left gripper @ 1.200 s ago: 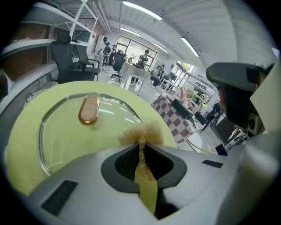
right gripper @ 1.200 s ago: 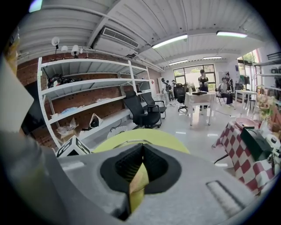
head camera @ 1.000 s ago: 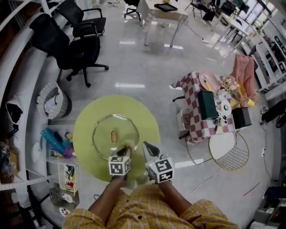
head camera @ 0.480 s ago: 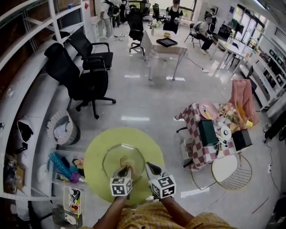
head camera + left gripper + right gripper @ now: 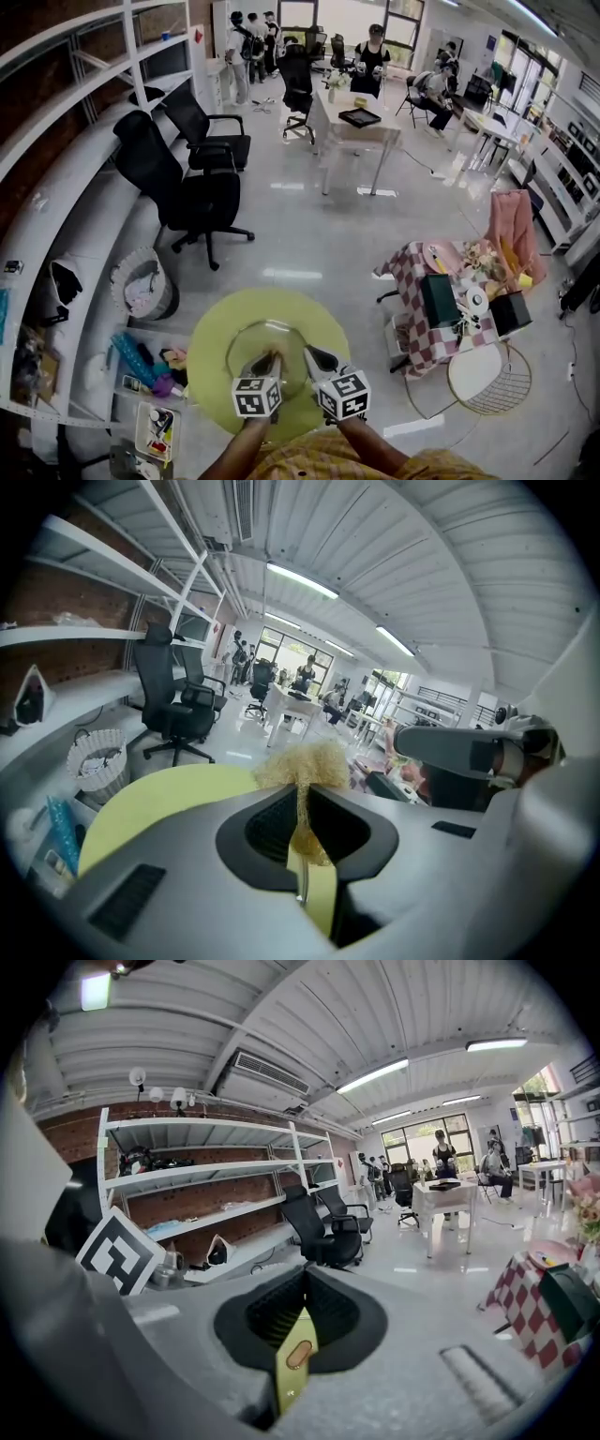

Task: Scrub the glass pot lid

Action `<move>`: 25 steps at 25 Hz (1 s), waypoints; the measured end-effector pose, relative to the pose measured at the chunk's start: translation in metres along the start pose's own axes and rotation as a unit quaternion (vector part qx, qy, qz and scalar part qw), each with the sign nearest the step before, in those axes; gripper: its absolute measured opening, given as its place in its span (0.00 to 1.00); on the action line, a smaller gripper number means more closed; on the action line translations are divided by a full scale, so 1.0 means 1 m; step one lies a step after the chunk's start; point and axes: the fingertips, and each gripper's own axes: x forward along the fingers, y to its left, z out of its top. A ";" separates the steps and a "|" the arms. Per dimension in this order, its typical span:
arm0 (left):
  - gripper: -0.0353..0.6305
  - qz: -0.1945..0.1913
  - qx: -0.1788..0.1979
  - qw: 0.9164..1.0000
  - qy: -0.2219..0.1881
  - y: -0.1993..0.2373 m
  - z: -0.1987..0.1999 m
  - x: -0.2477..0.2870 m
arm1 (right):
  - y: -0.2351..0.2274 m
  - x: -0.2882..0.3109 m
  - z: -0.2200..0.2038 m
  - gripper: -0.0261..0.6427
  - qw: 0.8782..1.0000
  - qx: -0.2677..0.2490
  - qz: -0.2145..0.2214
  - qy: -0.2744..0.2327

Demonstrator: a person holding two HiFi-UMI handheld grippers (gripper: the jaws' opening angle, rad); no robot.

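Left gripper (image 5: 265, 364): jaws clamped on a wad of golden scrubber (image 5: 305, 764), which sticks out past the tips. The yellow-green round worktop (image 5: 211, 342) lies under and ahead of these jaws.

Glass pot lid (image 5: 251, 339): lies flat on the worktop, directly below and just ahead of the left jaws. It's round, so there's no long axis to line up with. Only its oval handle (image 5: 298, 1355) has one, and that shows as a gold slot through the gap behind the right jaw tips. It sits below and slightly left of them and runs roughly along the gap.

Right gripper (image 5: 316, 358): jaws drawn together with nothing visible between them. The tips sit just beside the lid's right rim.

My read: the left gripper is the nearer one and already over the glass, so the scrub stroke is its job. The right is placed to steady the rim.

Hard to tell:
- Whether the scrubber actually touches the glass. The head view is too small, and in the left gripper view the jaws block it.
- The glass itself doesn't register in either gripper view. Only the head view shows its rim, and faintly.
- Whether the right tips touch the rim or sit just clear of it.
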 end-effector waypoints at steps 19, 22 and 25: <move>0.11 0.030 0.068 0.989 -0.130 -0.022 0.091 -0.066 | 0.024 -0.007 0.073 0.04 0.996 -0.025 0.022 -0.077; 0.11 0.032 0.079 0.987 -0.136 -0.025 0.091 -0.069 | 0.026 -0.008 0.077 0.04 0.996 -0.028 0.021 -0.085; 0.11 0.033 0.085 0.986 -0.137 -0.027 0.089 -0.070 | 0.026 -0.010 0.077 0.03 0.996 -0.028 0.019 -0.088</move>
